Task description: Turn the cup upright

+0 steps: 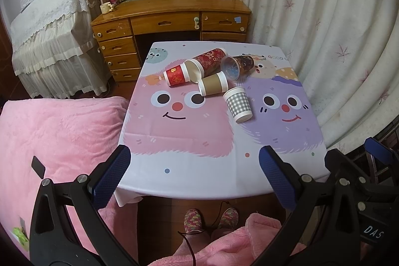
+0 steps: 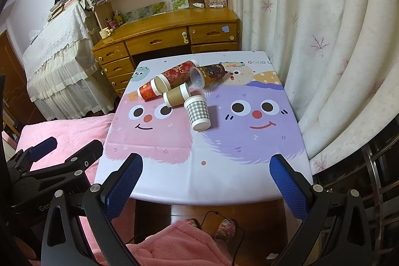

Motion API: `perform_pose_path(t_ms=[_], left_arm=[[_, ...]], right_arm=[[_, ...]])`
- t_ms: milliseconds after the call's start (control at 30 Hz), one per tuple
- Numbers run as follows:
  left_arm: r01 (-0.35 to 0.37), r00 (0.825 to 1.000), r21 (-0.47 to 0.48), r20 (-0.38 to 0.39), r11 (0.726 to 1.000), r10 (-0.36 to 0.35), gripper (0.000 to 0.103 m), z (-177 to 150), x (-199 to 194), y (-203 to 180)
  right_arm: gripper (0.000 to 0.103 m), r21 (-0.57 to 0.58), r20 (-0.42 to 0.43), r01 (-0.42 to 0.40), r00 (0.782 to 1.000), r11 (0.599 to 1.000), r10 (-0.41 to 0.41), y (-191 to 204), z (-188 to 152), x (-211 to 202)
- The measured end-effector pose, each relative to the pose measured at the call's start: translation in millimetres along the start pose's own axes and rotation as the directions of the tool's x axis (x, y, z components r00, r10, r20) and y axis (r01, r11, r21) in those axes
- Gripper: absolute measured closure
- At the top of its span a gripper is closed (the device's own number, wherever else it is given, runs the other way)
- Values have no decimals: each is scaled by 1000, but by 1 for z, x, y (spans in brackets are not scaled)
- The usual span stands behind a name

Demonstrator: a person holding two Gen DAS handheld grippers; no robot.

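Several cups lie on their sides in a cluster at the far half of the small table (image 1: 199,178) (image 2: 199,191). A grey checked cup (image 1: 238,104) (image 2: 198,112) lies nearest, base toward me. Behind it lie a brown cup (image 1: 213,86) (image 2: 175,97), a short red cup (image 1: 177,76) (image 2: 147,92), a tall red patterned cup (image 1: 207,61) (image 2: 177,76) and a dark clear-plastic cup (image 1: 238,65) (image 2: 208,75). My left gripper (image 1: 194,168) is open and empty over the near table edge. My right gripper (image 2: 205,177) is open and empty, also at the near edge.
A pink blanket-covered seat (image 1: 57,136) adjoins the table's left side. White curtains (image 1: 336,29) hang close on the right. A wooden desk (image 1: 172,16) with shelves stands behind the table. My feet in slippers (image 1: 210,218) are under the near edge.
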State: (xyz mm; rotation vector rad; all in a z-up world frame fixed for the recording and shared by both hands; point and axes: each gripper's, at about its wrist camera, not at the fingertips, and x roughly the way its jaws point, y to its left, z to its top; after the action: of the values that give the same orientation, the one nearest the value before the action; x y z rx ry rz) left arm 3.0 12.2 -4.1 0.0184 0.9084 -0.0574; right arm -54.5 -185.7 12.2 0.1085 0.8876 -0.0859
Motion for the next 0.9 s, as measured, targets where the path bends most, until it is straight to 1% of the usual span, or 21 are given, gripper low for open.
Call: perform_pose_path(t_ms=[200,300,500,633,800,900], left_arm=[[1,1000,1,-1,1000,-1,1,0,2,0],[7,1000,11,-3,1000,-7,1,5,5,0],[8,1000,56,-19,998,-7,1,12,16,1],[41,999,77,-37,996,-38,1,14,23,11],[64,997,127,-61,990,-56,1,11,35,24],[78,994,157,-89,985,-65,1,6,45,33]], right_arm=[[0,7,-3,2,1000,1000,-2,2,-1,2],[0,19,-5,1,1000,1000,-1,3,-1,4],[0,55,-19,7,1000,998,-6,8,1,13],[0,78,-9,28,1000,997,-27,20,-1,14],[0,138,8,61,998,989,-62,32,-6,22],[0,194,-2,72,997,978,-73,34,-10,29]])
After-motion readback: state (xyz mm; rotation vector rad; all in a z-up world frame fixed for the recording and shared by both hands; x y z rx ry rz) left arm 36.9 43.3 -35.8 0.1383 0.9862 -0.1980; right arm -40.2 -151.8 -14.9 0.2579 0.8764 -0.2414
